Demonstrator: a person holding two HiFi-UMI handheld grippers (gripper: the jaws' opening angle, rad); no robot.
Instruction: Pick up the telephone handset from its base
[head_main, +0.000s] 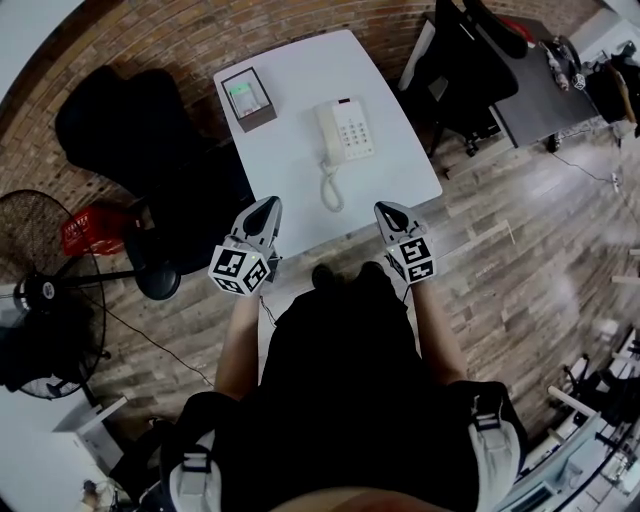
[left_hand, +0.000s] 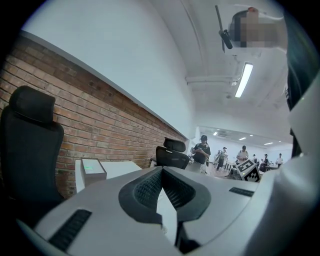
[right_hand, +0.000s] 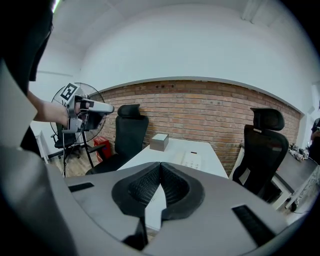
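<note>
The telephone handset (head_main: 326, 133) lies cradled on the left side of its base (head_main: 352, 128). The left gripper (head_main: 267, 205) and right gripper (head_main: 386, 211) hover well short of the base, jaws pressed together, empty. Whichever reaches should open wide first, then straddle the handset's middle.

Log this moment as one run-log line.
stage: pre-grasp | left gripper: shut, empty | right gripper: shut, empty | handset: on base, untouched | table: grippers at near edge

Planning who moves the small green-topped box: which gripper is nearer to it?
Left. The left gripper hangs at the table edge on the same side as the box; the right gripper hangs on the far side of the telephone.
</note>
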